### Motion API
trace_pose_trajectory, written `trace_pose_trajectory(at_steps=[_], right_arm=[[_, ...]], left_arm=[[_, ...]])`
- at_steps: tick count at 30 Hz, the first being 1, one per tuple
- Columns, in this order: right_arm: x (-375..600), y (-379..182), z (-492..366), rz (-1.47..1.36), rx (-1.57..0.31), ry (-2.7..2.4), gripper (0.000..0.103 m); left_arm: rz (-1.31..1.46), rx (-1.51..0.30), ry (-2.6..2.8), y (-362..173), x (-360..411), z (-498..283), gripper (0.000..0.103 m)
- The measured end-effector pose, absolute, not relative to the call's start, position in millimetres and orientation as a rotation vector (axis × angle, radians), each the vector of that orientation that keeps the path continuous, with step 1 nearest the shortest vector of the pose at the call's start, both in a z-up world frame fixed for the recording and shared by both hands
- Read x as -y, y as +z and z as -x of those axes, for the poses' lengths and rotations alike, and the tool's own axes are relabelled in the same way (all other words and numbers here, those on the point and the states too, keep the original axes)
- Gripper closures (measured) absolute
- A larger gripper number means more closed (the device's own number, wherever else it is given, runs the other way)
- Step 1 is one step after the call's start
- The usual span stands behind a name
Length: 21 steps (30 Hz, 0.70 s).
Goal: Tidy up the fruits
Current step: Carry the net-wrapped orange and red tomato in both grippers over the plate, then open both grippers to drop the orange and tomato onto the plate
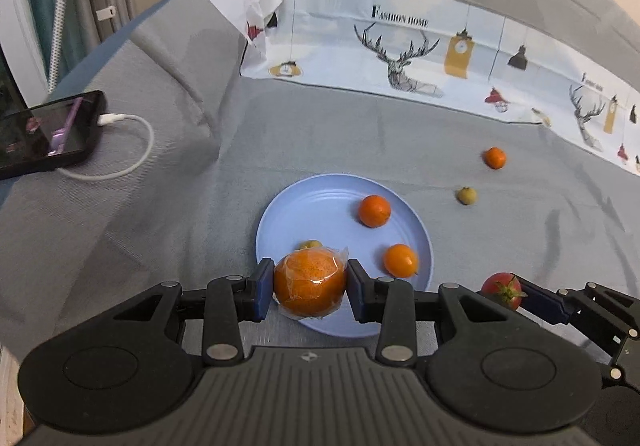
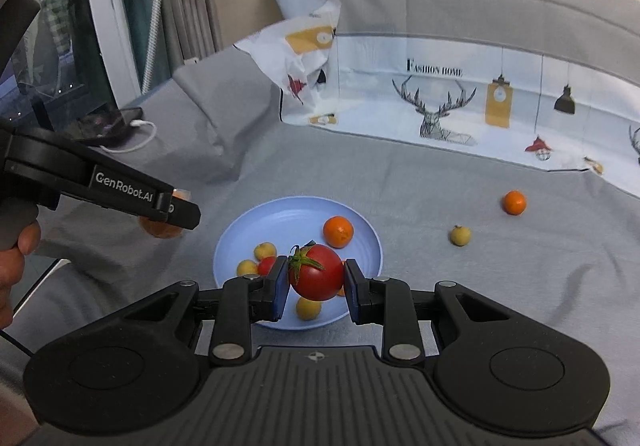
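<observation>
Left gripper (image 1: 310,282) clamps wrapped orange (image 1: 310,282); right gripper (image 2: 316,278) clamps tomato (image 2: 318,278), above blue plate (image 2: 240,242).

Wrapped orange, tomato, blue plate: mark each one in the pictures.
wrapped orange (image 1: 310,282), left wrist view, front of the film-covered peel between the pads.
tomato (image 2: 320,278), right wrist view, middle of its red skin beside the green stalk.
blue plate (image 2: 280,218), right wrist view, bare far part of the dish.
</observation>
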State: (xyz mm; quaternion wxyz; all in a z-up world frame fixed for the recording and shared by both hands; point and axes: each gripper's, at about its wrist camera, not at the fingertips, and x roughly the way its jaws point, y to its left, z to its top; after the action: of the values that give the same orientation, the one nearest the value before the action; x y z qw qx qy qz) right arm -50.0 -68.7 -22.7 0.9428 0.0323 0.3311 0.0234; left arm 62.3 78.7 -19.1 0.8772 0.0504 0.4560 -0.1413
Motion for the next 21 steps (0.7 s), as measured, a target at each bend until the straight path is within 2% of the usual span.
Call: trace_pose_trajectory(at_steps=[21], right_arm=[[65.8, -85.5, -46.5, -0.048, -0.800, 0.088, 0.072]], left_arm=[[-0.177, -1.046, -0.277, -87.7, -42.4, -144.6, 0.059]])
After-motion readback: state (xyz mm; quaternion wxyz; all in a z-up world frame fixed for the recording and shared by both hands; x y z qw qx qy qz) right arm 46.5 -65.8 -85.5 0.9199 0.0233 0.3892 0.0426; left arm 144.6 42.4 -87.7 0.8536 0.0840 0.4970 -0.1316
